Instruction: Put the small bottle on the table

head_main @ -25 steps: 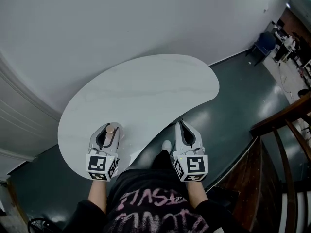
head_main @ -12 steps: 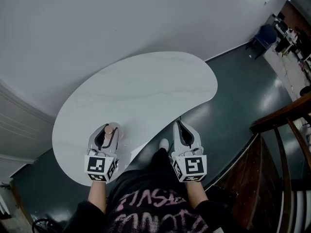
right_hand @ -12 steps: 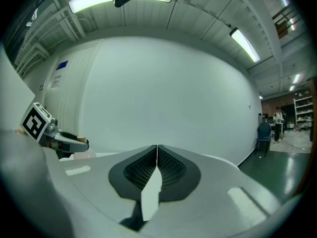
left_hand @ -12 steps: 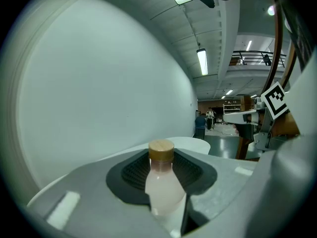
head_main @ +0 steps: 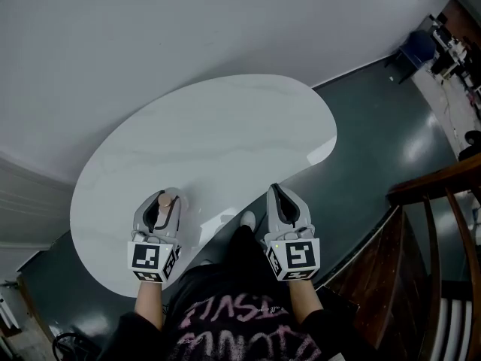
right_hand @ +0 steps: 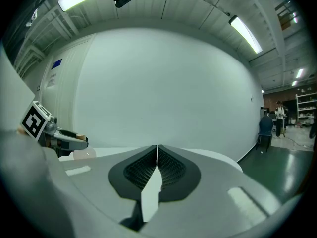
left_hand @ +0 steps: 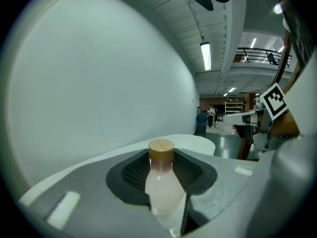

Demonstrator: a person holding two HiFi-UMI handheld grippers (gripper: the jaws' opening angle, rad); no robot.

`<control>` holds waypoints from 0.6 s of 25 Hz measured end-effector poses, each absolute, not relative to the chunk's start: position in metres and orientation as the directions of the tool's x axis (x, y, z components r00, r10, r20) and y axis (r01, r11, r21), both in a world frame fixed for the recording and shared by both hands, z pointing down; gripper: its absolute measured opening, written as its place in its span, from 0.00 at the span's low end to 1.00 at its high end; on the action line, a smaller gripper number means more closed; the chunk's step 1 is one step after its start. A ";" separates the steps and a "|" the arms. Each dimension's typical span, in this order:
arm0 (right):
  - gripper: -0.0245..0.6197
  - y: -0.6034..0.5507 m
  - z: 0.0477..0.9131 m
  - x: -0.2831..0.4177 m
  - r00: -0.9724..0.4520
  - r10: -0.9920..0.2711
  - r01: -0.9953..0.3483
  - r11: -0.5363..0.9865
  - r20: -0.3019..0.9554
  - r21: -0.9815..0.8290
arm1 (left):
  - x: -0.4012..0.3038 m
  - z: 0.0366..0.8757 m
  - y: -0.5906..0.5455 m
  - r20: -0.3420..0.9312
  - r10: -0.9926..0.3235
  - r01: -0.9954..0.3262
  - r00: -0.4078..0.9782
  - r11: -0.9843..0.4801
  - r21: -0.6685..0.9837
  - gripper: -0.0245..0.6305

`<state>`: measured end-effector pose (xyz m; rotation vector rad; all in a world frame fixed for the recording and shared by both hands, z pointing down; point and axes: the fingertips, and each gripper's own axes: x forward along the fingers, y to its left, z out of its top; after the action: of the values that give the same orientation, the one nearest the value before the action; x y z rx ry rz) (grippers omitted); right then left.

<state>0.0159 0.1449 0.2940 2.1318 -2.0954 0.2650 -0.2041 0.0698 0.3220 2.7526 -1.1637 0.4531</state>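
Hardly moved, my left gripper grasping small bottle upright, cap up, over desk, right gripper fingers clenched empty.

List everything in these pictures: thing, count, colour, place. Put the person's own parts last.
table: one, white with faint veins, kidney-shaped, in the middle of the head view next to the wall
small bottle: one, milky pale with a tan cap, upright between the jaws of the left tongs, over the table's near left end
wall: one, pale grey, behind the table
floor: dark grey-green, around the table
chair: one, blue, far upper right
railing: one, brown wood, at the right edge
left tongs: one, grey, shut on the small bottle
right tongs: one, grey, shut and empty, at the table's near edge
shoe: one, white, below the table edge
shirt: one, black with pink print, bottom centre
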 end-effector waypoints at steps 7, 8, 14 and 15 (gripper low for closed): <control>0.06 0.112 0.309 0.056 0.002 -0.966 -1.000 -0.009 0.257 -0.027 | -0.165 0.336 0.041 0.344 -0.674 -0.714 0.654 -0.700 -0.016 0.26; 0.06 0.106 0.311 0.061 0.000 -0.965 -1.000 -0.008 0.261 -0.028 | -0.160 0.338 0.035 0.348 -0.672 -0.714 0.653 -0.700 -0.012 0.26; 0.06 0.078 0.327 0.087 -0.022 -0.957 -0.999 0.010 0.288 -0.042 | -0.136 0.344 0.011 0.358 -0.678 -0.724 0.642 -0.690 -0.009 0.26; 0.06 0.073 0.329 0.090 -0.029 -0.956 -0.999 0.016 0.292 -0.046 | -0.133 0.345 0.008 0.362 -0.680 -0.727 0.638 -0.686 -0.008 0.26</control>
<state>0.0901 0.0735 0.3294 2.0559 -2.1036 0.3568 -0.1326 0.0076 0.3446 2.7161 -1.1741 0.5134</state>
